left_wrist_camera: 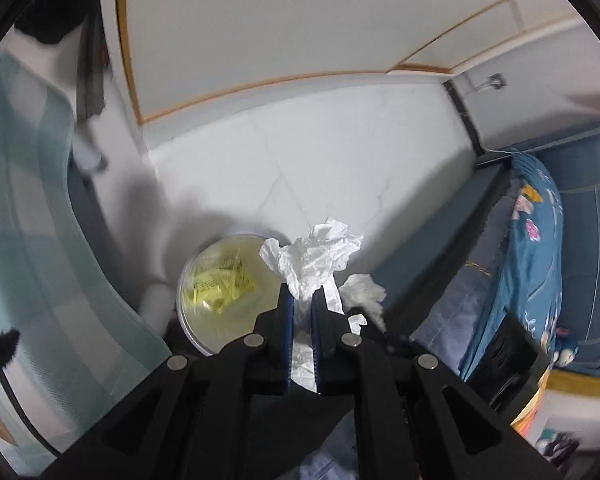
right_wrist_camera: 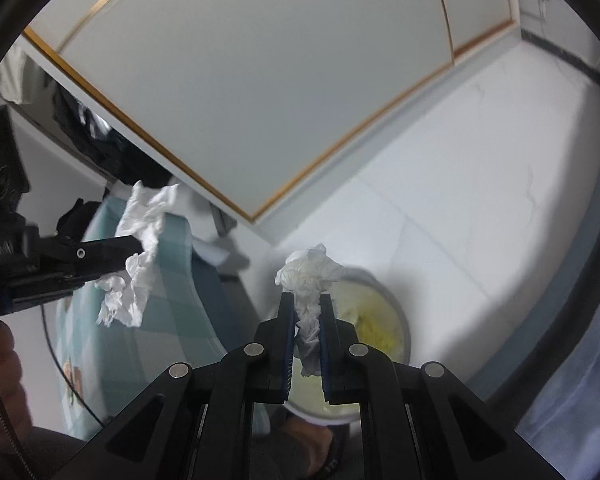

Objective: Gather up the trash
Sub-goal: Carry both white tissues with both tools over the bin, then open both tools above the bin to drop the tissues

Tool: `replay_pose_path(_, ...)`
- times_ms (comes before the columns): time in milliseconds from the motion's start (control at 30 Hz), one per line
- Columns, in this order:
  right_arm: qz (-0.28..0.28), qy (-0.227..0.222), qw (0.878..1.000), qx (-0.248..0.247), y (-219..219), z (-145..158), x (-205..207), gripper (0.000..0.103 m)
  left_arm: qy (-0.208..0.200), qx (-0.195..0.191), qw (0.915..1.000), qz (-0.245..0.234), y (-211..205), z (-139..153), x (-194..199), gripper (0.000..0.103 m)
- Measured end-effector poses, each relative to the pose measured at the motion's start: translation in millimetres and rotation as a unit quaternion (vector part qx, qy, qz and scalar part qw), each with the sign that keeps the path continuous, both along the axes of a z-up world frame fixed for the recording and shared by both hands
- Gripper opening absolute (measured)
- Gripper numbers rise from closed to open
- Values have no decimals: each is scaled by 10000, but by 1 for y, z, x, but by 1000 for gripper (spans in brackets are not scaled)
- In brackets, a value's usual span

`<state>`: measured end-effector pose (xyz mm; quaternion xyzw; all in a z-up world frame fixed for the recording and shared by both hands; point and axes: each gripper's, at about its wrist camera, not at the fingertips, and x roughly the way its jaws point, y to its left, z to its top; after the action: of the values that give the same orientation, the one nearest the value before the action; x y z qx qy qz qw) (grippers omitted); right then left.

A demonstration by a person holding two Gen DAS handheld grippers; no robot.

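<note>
My left gripper [left_wrist_camera: 303, 294] is shut on a crumpled white tissue [left_wrist_camera: 314, 256] and holds it in the air above and just right of a round bin lined with a yellow bag [left_wrist_camera: 224, 280] on the white floor. My right gripper [right_wrist_camera: 307, 300] is shut on another crumpled white tissue [right_wrist_camera: 310, 276], held over the same bin [right_wrist_camera: 376, 320]. In the right wrist view the left gripper [right_wrist_camera: 134, 256] shows at the left with its tissue [right_wrist_camera: 140, 248] hanging from it.
A light green checked bed [left_wrist_camera: 32, 216] lies to the left. A blue sofa with a patterned cushion [left_wrist_camera: 536, 248] is to the right. A white cabinet with gold trim [right_wrist_camera: 260, 80] stands behind the bin. White tile floor [left_wrist_camera: 340, 152] surrounds it.
</note>
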<state>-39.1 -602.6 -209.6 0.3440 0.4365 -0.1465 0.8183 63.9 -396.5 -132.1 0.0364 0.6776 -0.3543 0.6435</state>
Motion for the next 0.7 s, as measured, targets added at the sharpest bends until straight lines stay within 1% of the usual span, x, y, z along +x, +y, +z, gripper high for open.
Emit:
replay_pose_path(33, -13, 73, 10000, 62, 0, -9, 0, 10, -22, 37, 10000, -12, -4, -3, 0, 4)
replay_pose_path(100, -18, 178, 9997, 156, 0, -23, 2, 10, 61, 129, 9998, -132, -13, -12, -3, 4)
replay_pose_path(233, 44, 332, 9993, 171, 1, -39, 3, 10, 99, 447, 9983, -347, -28, -30, -13, 4)
replay_pose_path(300, 17, 392, 9989, 253, -1, -48, 3, 10, 18, 615, 9972, -430, -26, -33, -11, 4)
replay_pose_path(433, -1, 538, 9978, 397, -1, -67, 7, 10, 163, 826, 9953, -482, -27, -46, -2, 4)
replay_pose_path(500, 35, 592, 9973, 442, 1, -74, 10, 10, 424, 990, 9930, -490, -29, -58, 2, 4)
replay_pose_path(600, 88, 627, 9966, 525, 5, -82, 14, 10, 809, 940, 9915, -392, -34, -63, 5, 4)
replay_pose_path(633, 97, 664, 9963, 535, 6, -88, 14, 11, 866, 932, 9910, -414, -38, -65, 5, 4)
replay_pose_path(700, 61, 725, 9956, 592, 7, -97, 14, 11, 836, 1015, 9903, -446, -43, -70, 5, 4)
